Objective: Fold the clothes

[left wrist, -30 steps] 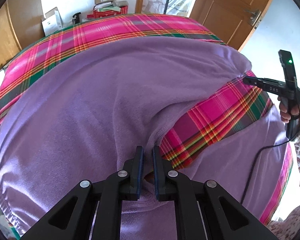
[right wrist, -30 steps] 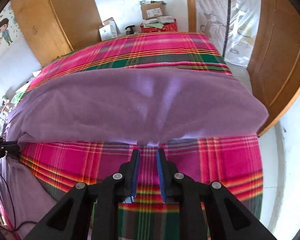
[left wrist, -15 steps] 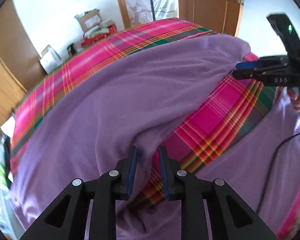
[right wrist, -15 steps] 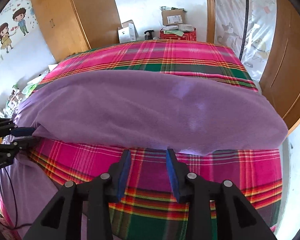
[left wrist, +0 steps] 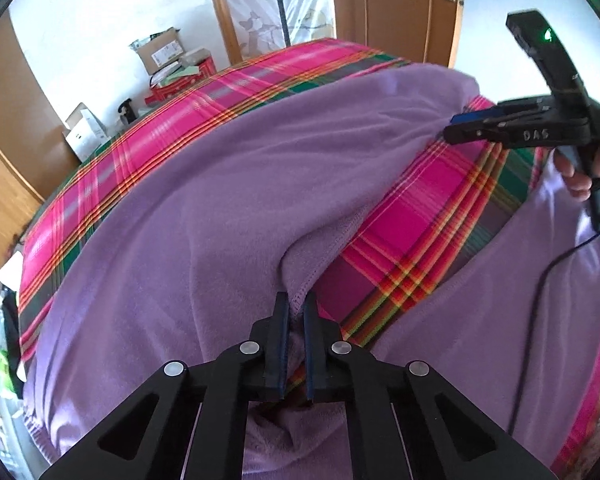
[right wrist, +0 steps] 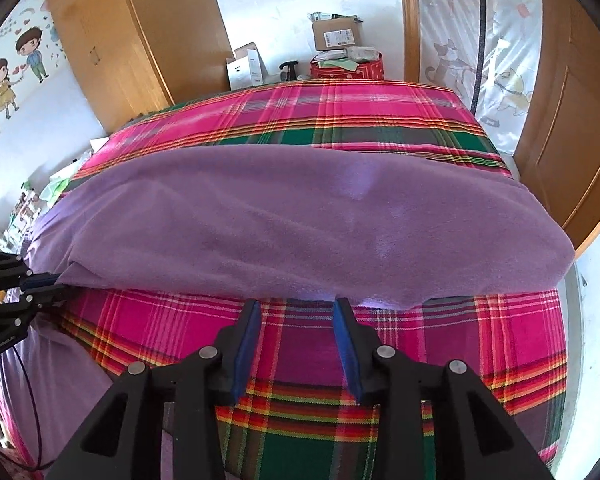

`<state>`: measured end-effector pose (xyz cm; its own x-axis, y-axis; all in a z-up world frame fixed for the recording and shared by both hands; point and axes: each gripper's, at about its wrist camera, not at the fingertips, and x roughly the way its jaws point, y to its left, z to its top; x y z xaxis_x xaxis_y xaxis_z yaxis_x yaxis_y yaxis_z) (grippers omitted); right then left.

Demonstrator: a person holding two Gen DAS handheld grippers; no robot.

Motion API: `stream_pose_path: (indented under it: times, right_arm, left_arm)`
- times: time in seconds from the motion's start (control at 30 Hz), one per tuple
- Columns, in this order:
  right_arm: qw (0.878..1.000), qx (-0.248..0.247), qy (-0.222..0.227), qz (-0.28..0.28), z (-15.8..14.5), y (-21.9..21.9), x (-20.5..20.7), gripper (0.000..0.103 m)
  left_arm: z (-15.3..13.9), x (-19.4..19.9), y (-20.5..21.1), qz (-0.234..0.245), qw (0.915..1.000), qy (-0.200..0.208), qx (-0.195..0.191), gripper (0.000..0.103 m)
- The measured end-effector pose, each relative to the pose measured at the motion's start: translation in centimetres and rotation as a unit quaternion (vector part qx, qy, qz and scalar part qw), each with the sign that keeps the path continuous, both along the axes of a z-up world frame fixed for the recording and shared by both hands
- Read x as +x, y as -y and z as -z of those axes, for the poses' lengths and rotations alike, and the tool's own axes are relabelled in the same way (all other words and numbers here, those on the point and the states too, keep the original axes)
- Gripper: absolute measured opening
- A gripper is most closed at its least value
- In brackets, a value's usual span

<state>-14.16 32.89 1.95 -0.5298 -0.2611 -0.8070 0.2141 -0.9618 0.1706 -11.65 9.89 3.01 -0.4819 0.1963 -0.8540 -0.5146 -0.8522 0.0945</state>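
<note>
Your left gripper (left wrist: 296, 308) is clamped on the hem of the purple fleece garment (left wrist: 220, 200) spread over the plaid bed cover (right wrist: 340, 120). Only the right wrist view shows your right gripper (right wrist: 296, 312) parted, nothing between, pitched down at the fold's edge.

Bright daylight, sharp focus, curved fisheye edges

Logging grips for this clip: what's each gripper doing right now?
Left gripper: closed on the purple fabric's edge.
Right gripper: open, nothing between its jaws.
</note>
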Motion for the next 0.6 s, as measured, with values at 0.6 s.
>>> stream_pose_path:
  times: [0.6]
  right_arm:
    - [0.992,0.081,-0.025,0.091,0.1,-3.9,-2.3,0.038]
  left_arm:
    - [2.1,1.7,-1.5,0.052,0.997,0.015,-0.055,0.006]
